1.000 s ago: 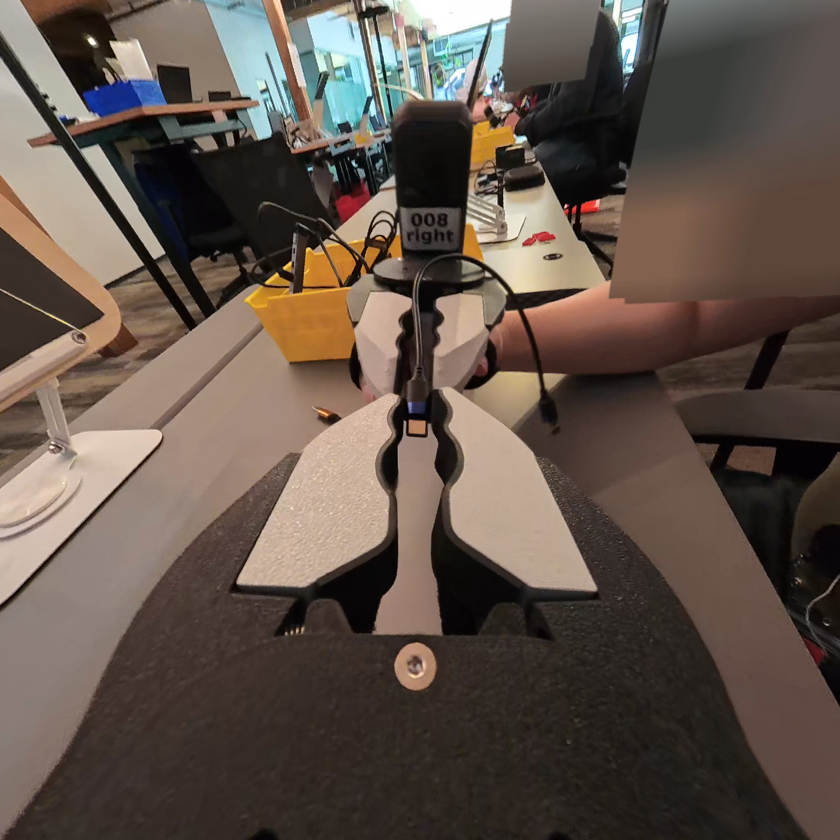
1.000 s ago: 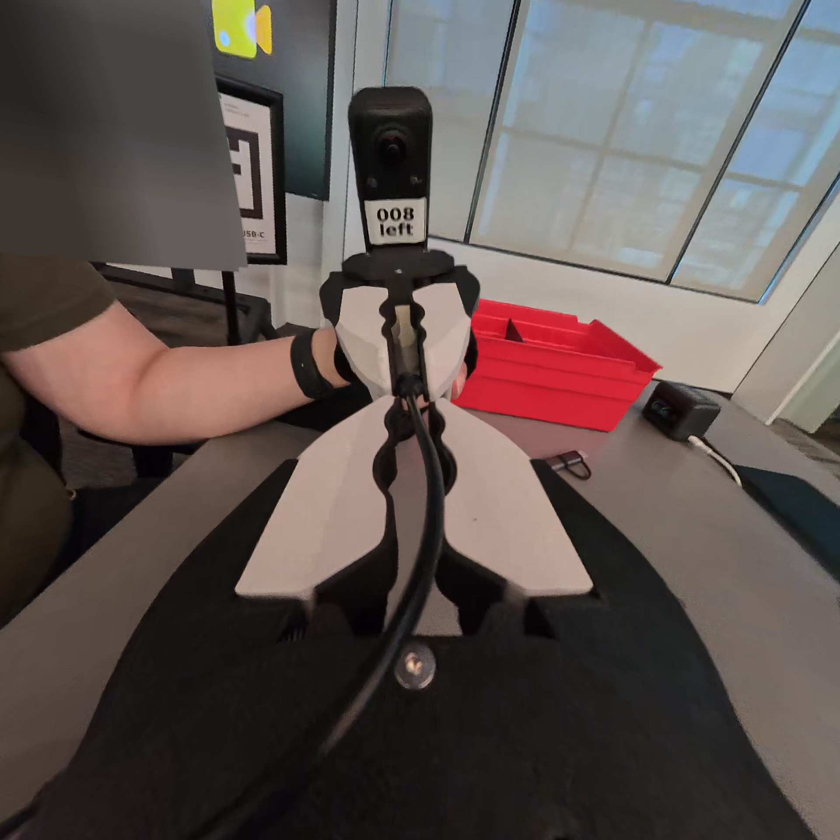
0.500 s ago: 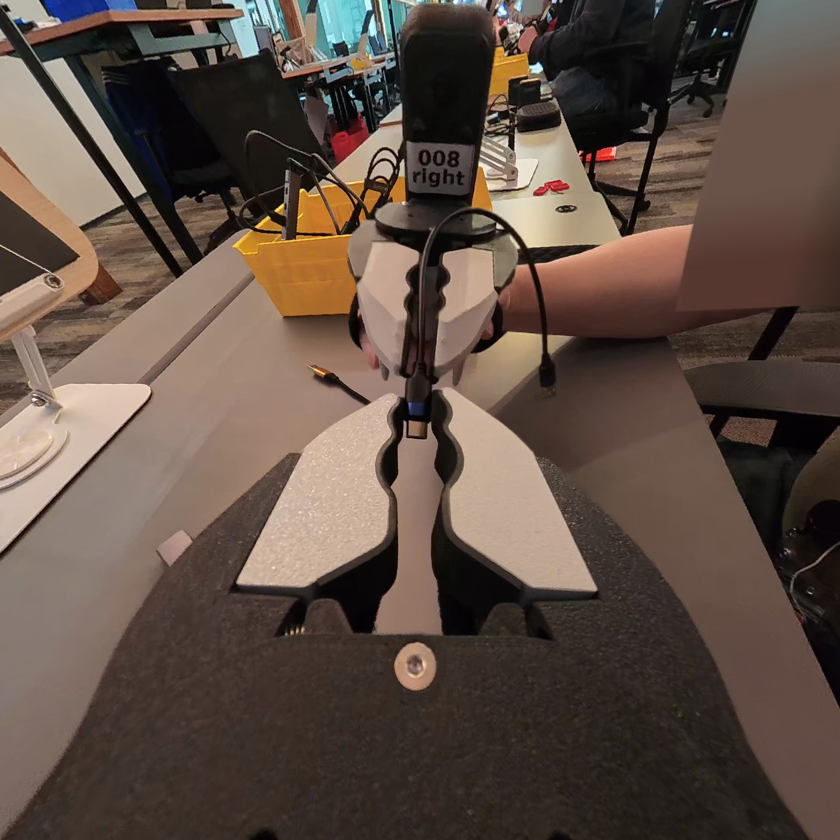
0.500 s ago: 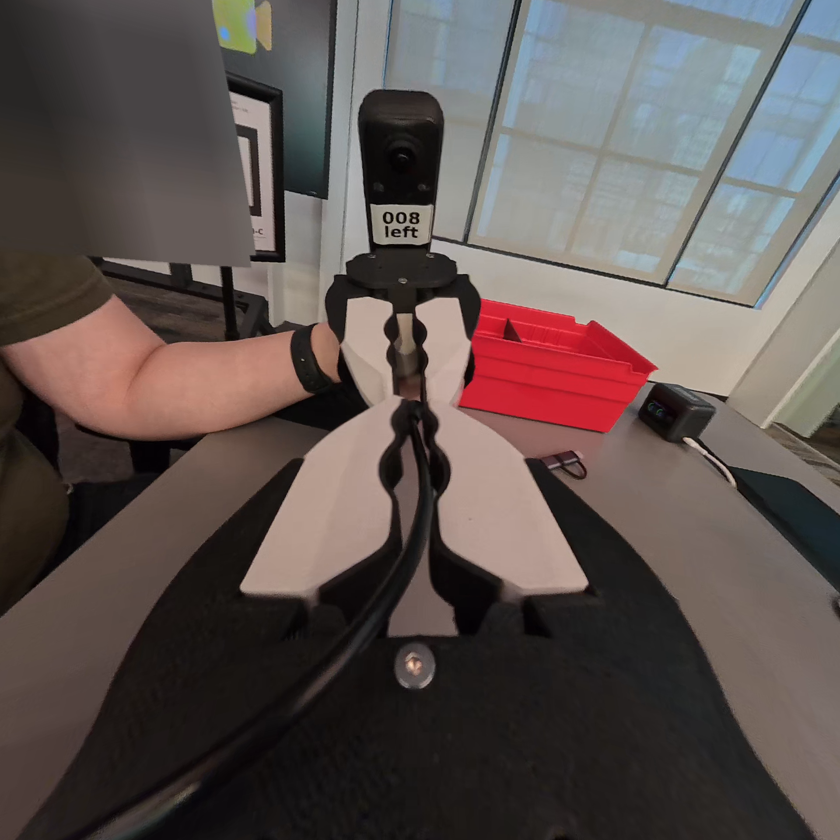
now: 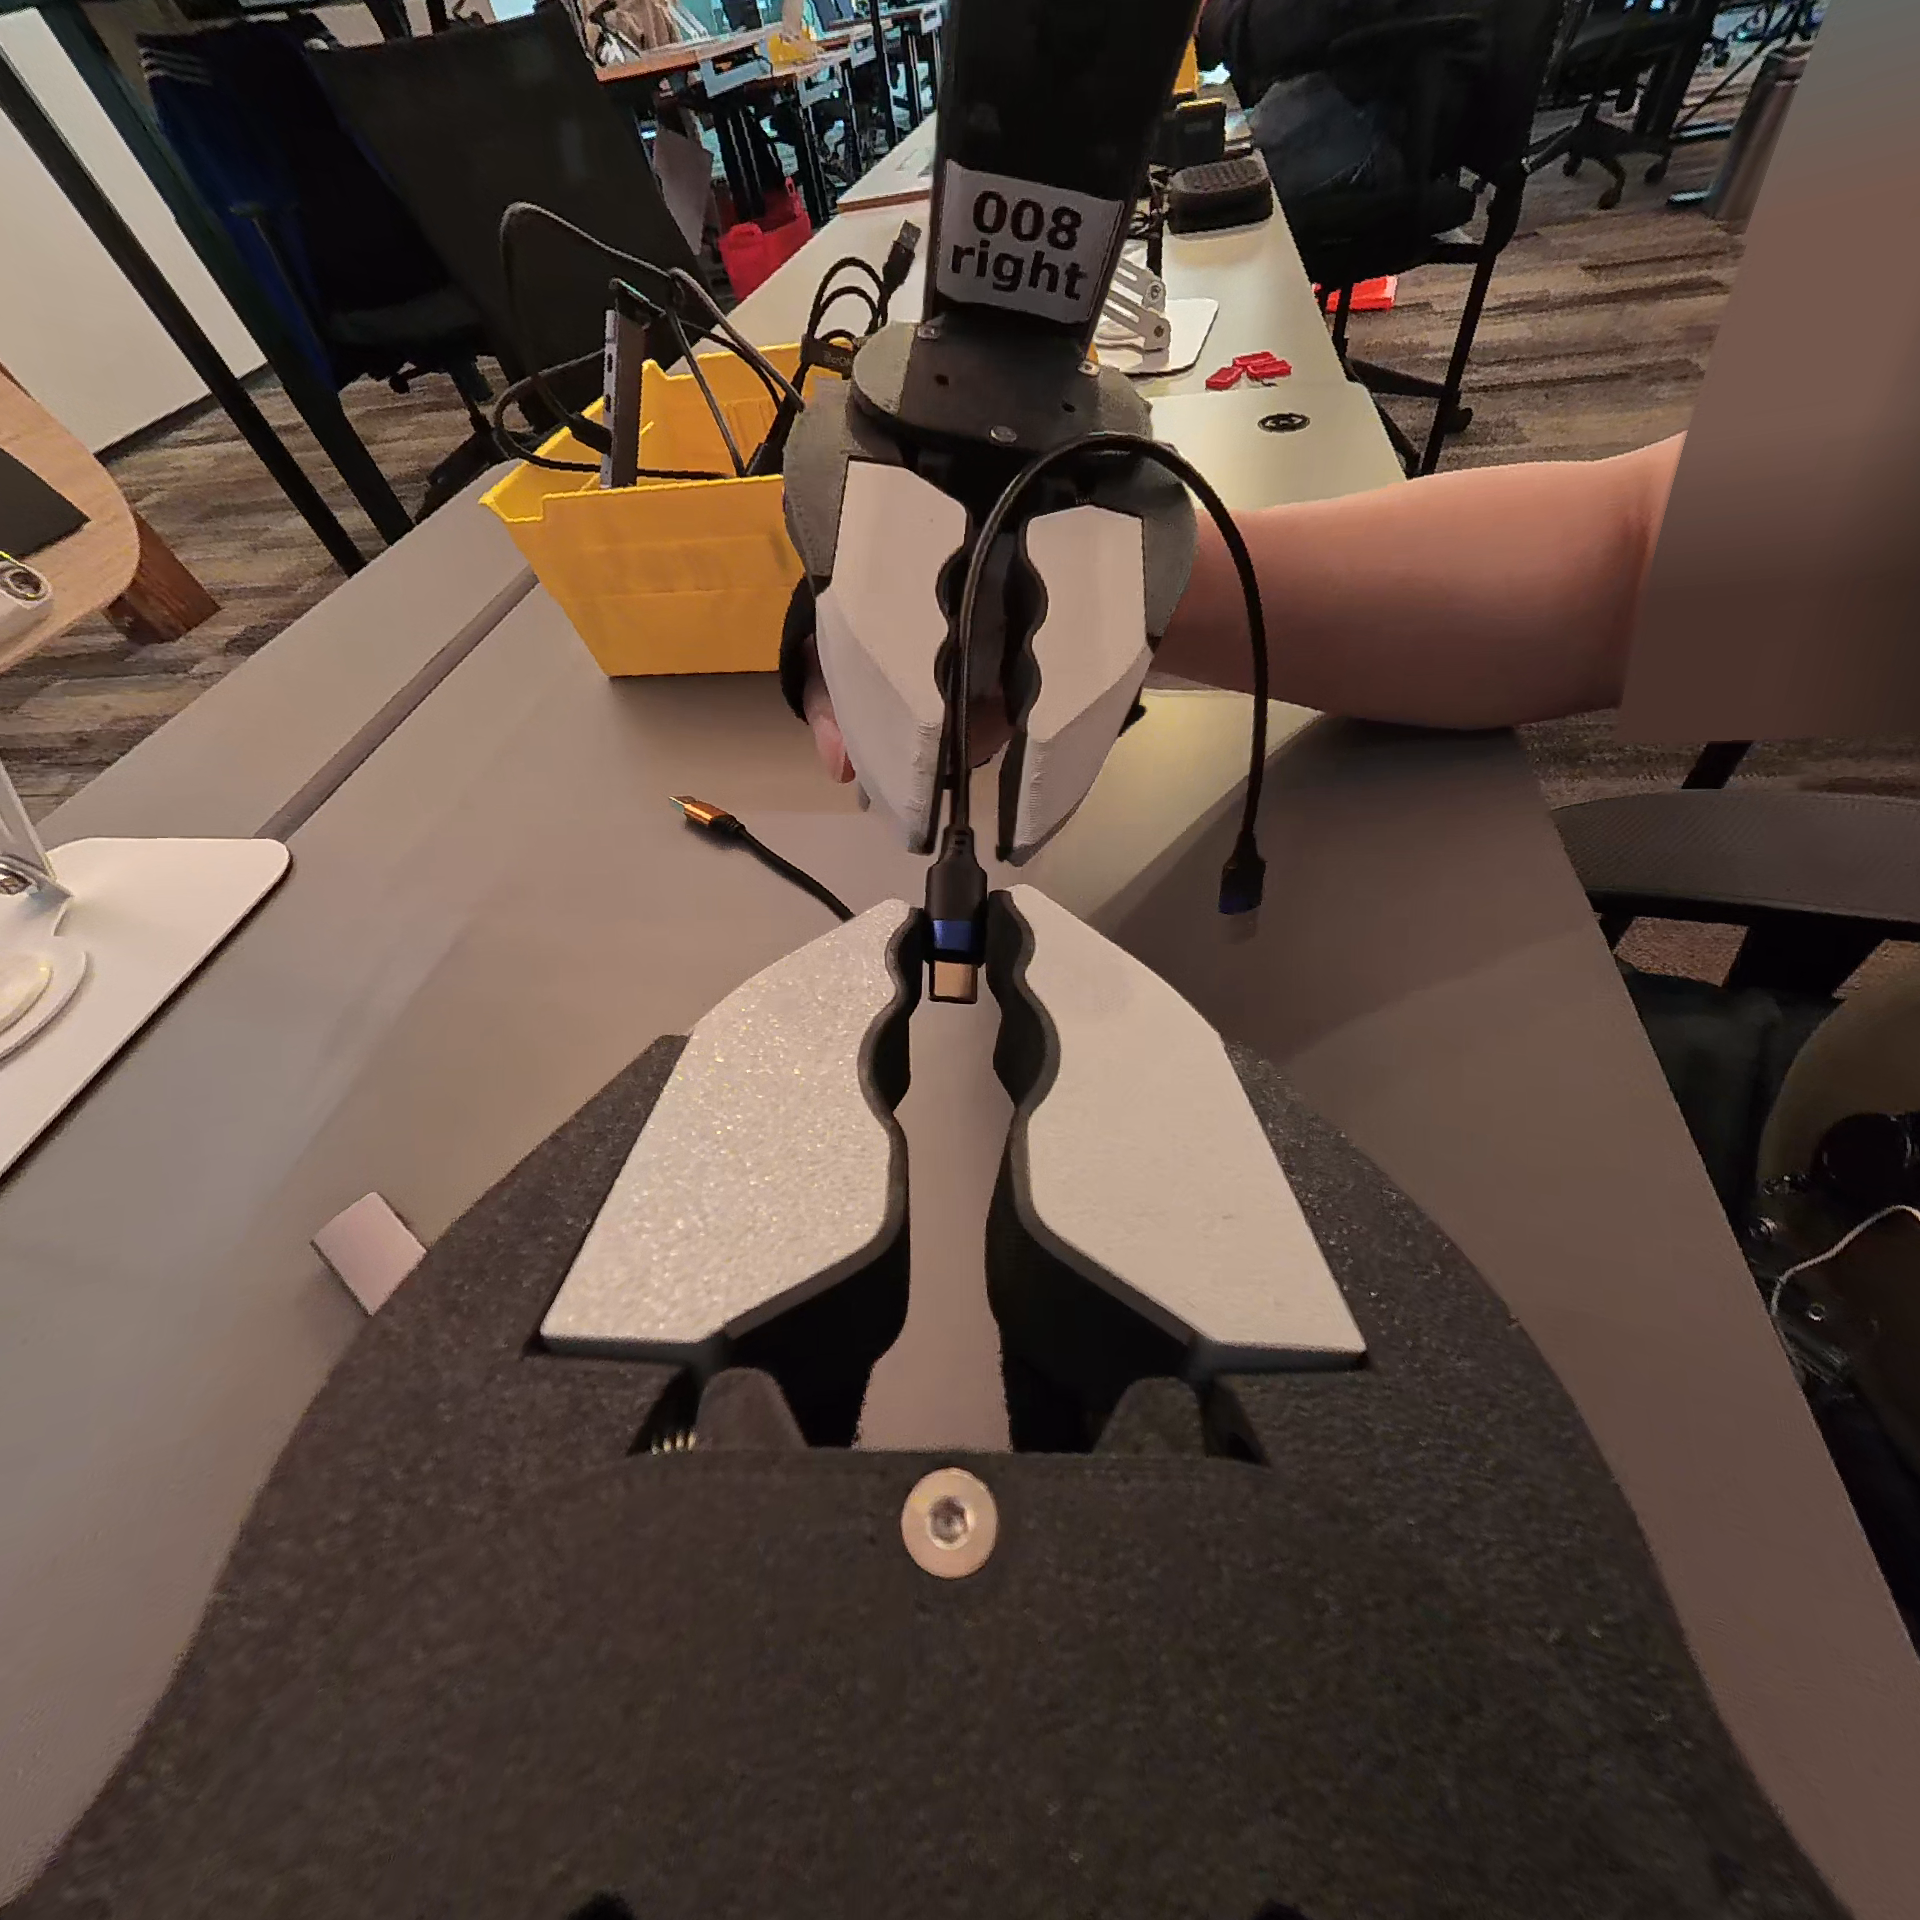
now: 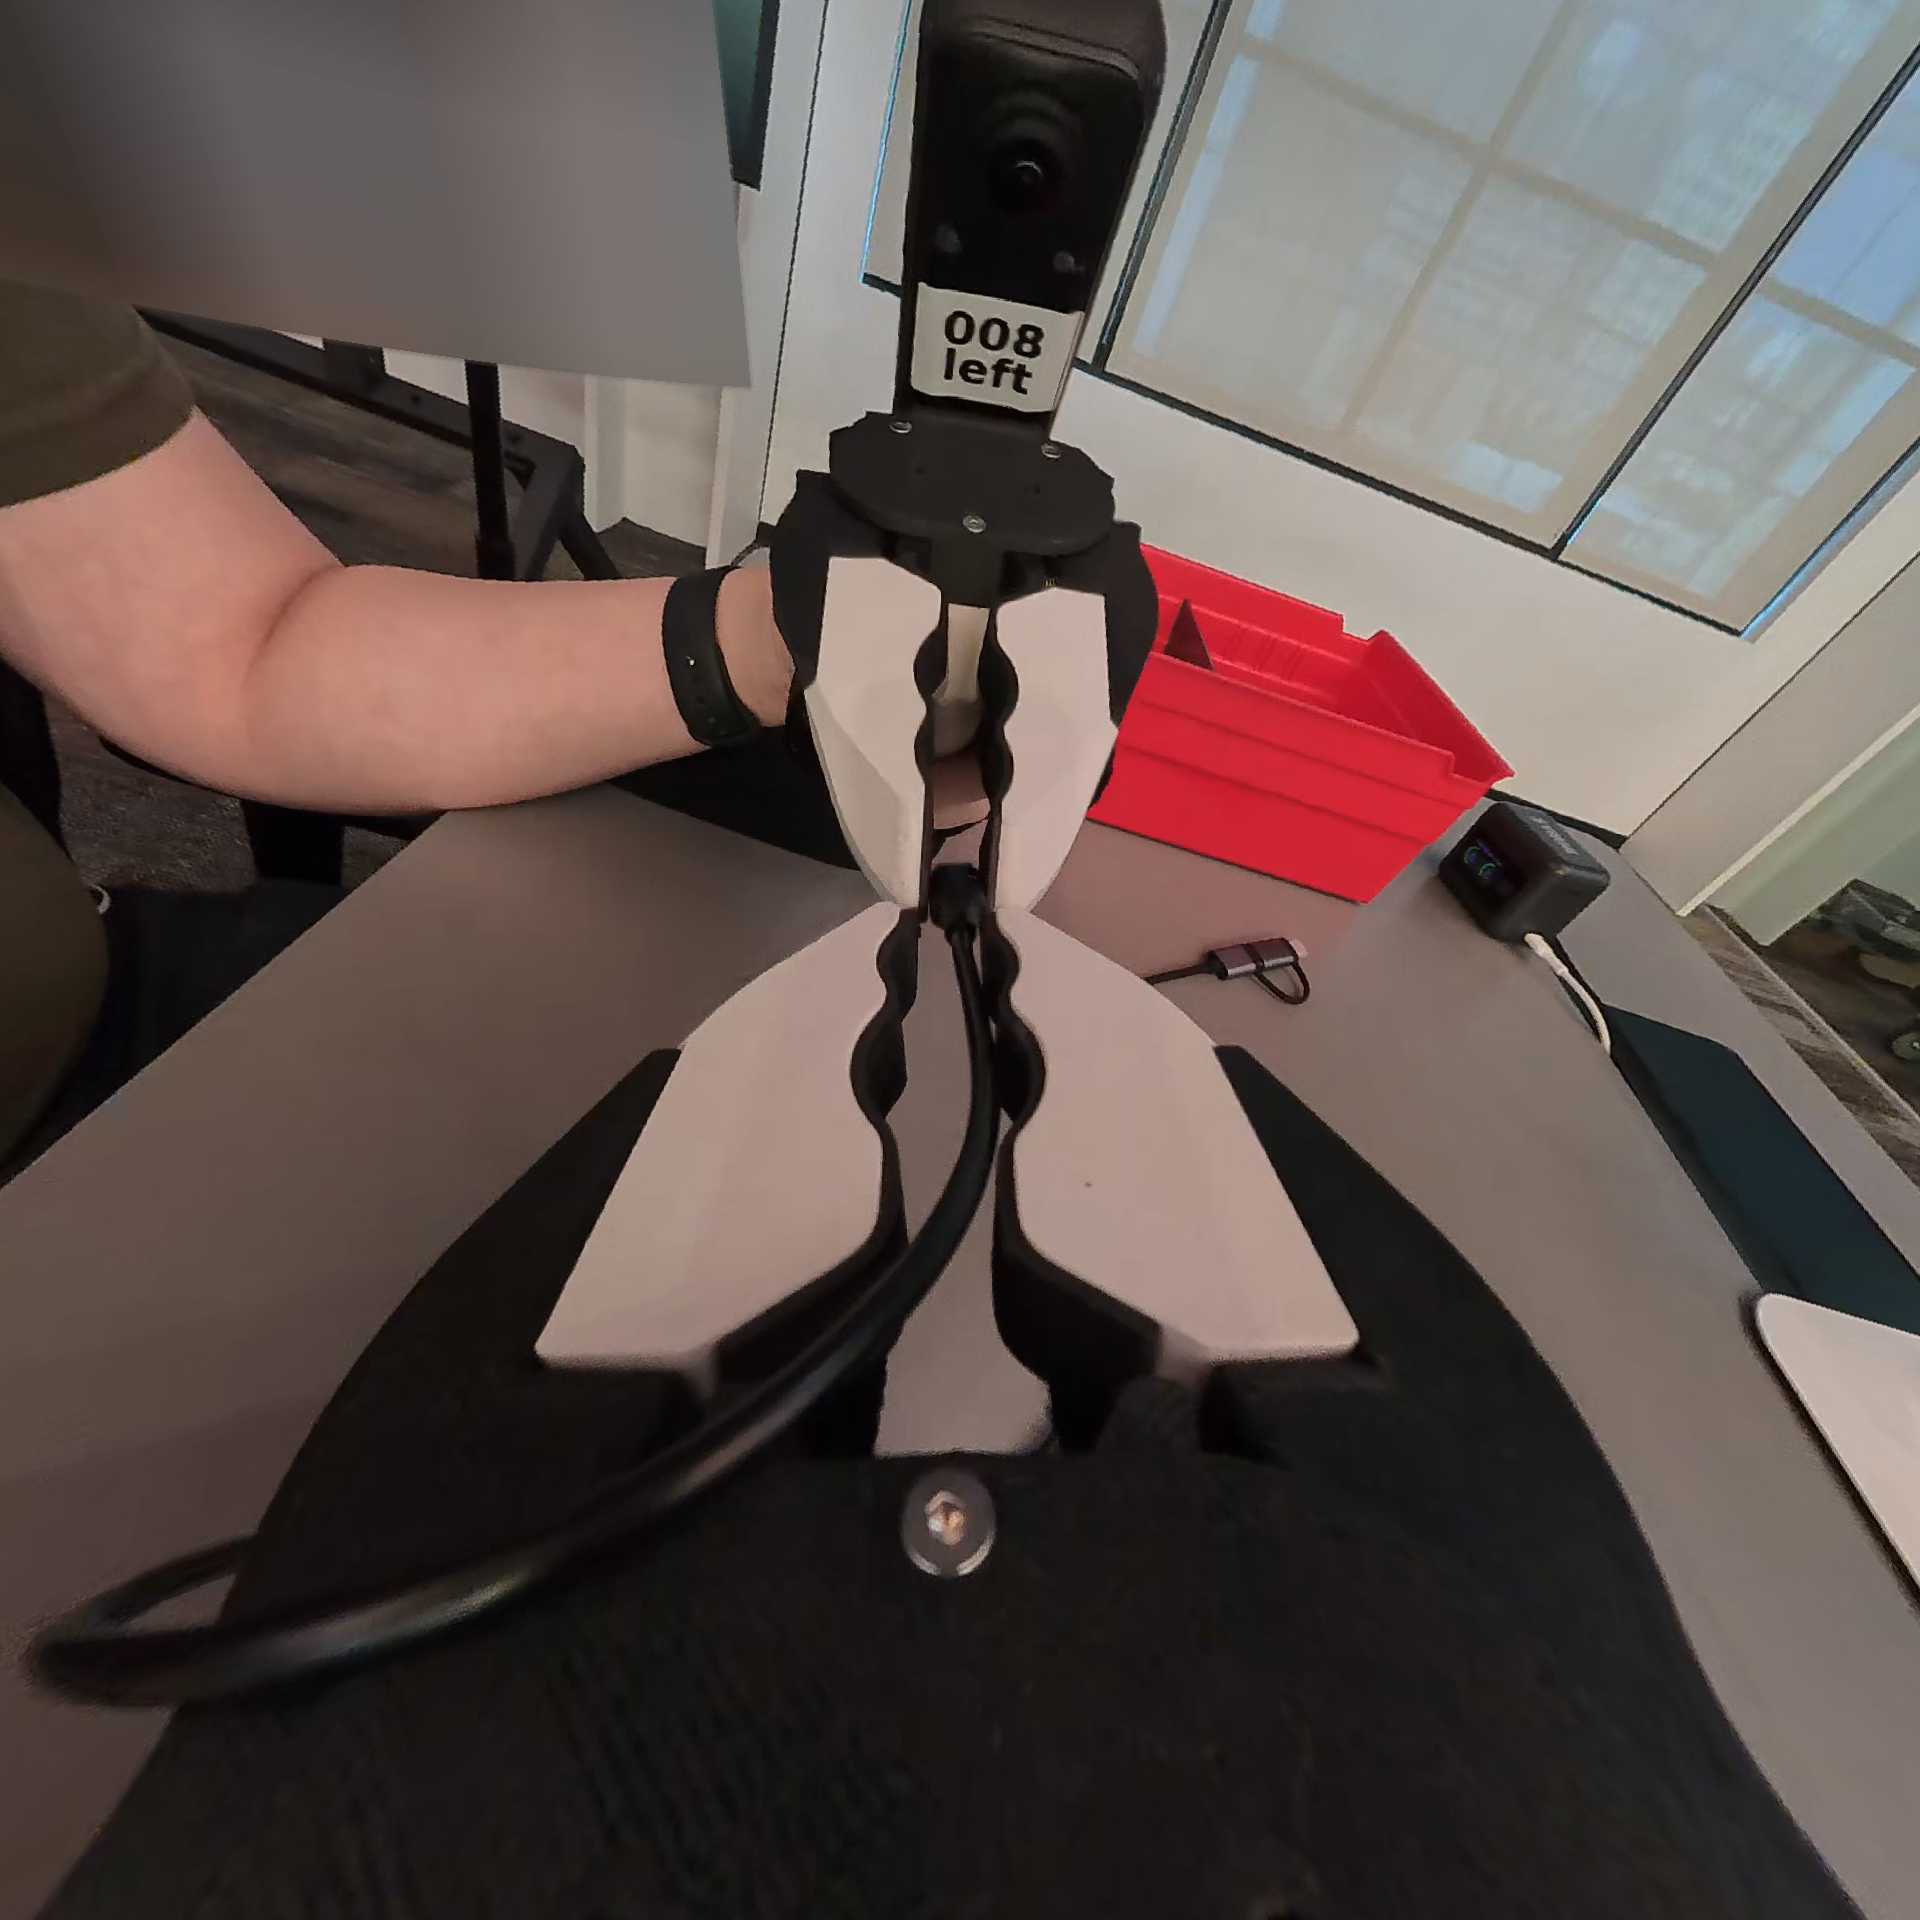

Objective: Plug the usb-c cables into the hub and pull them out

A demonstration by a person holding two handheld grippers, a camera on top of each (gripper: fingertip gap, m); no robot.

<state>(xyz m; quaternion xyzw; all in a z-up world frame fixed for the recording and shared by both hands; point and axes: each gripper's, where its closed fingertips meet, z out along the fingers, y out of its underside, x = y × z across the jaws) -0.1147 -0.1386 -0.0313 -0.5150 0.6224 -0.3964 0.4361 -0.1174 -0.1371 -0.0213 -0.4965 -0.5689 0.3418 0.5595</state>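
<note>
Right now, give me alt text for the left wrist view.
The left claw pinches the plug end of a black USB-C cable; the facing right claw grips the same cable. A yellow bin sits behind on the grey table.

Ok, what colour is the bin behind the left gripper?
Red bin, behind the left gripper, clearest in the right wrist view.

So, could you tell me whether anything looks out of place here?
Mildly, yes: the left gripper and right gripper both pinch one black usb-c cable above the grey table, its free plug dangling, while the small grey hub lies apart, unconnected.
</note>
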